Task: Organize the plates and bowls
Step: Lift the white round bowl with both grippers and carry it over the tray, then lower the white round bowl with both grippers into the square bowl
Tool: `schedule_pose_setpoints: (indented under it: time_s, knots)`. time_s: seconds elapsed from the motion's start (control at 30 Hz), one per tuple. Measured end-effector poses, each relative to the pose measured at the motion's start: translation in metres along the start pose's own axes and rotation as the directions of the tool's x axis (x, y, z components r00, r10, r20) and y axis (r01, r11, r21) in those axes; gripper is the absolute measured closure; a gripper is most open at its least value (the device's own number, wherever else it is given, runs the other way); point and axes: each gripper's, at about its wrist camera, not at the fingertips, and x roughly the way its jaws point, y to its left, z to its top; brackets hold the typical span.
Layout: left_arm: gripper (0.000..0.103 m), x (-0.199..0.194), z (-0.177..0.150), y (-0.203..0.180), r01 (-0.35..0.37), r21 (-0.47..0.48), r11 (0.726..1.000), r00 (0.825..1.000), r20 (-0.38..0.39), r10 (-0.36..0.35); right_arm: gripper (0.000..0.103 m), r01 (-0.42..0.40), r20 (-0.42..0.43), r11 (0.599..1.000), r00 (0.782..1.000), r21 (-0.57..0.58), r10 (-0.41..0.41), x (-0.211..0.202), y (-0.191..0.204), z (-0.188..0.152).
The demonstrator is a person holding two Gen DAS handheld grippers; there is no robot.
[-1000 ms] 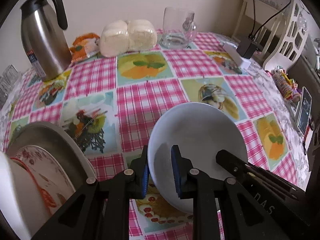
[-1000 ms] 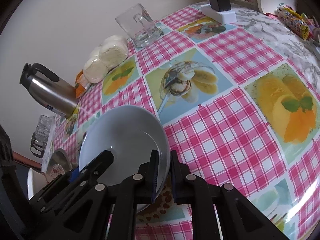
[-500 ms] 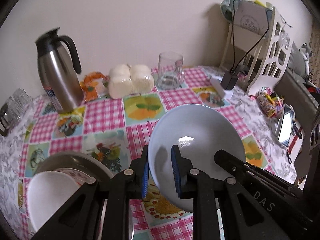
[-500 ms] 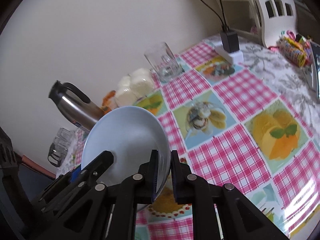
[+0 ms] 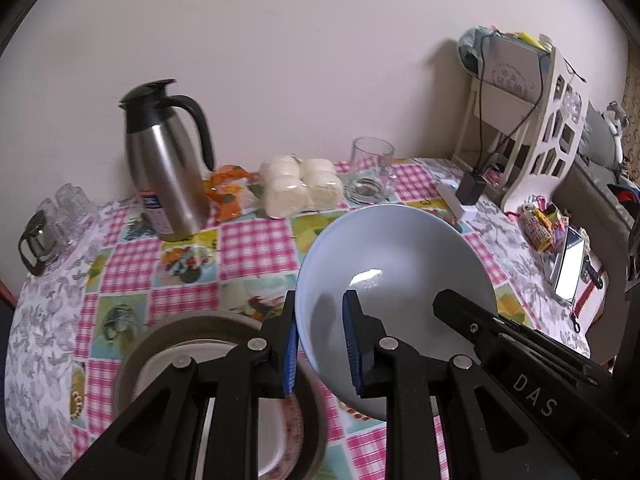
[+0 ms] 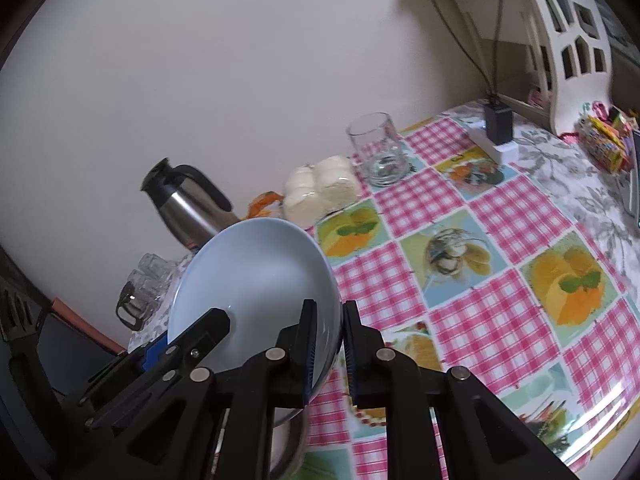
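Observation:
A pale blue bowl [image 5: 396,276] hangs above the table, held by both grippers at opposite sides of its rim. My left gripper [image 5: 320,344] is shut on its left rim, and the right gripper's finger reaches in from the lower right. In the right wrist view my right gripper [image 6: 326,350] is shut on the bowl [image 6: 256,280] at its right rim. Below the bowl to the left stands a metal basin [image 5: 160,336] with a white plate [image 5: 176,364] and a patterned dish inside, largely hidden by my fingers.
A steel thermos jug [image 5: 164,160], an orange packet, wrapped white buns [image 5: 300,188] and a glass mug [image 5: 370,176] line the wall. Small glasses [image 5: 52,220] sit at the far left. A charger on a white block [image 5: 464,196], sweets and a phone [image 5: 568,272] lie at the right.
Both grippers have lifted the bowl well off the checked tablecloth and tilted up, so more of the wall shows. The basin has come in under the left gripper.

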Motion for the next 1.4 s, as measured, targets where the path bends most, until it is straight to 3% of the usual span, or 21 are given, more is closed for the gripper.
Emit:
schedule_pose_setpoints:
  time_s: [0.27,0.8,1.4]
  knots:
    - [0.081,-0.026,-0.007,0.044,0.002,-0.092,0.996,1.0,0.006,-0.001,0.087,-0.041,0.005,0.998,0.999,-0.052,0.041,-0.006,0.043,-0.008]
    - [0.081,-0.048,-0.038,0.128,0.01,-0.277,0.961,1.0,-0.022,-0.017,0.087,-0.1,-0.09,0.981,0.992,-0.163,0.086,0.009,0.118,-0.041]
    - [0.081,-0.014,-0.052,0.134,0.014,-0.315,0.949,0.992,-0.112,-0.052,0.087,0.002,-0.16,0.979,0.987,-0.206,-0.036,0.04,0.118,-0.054]
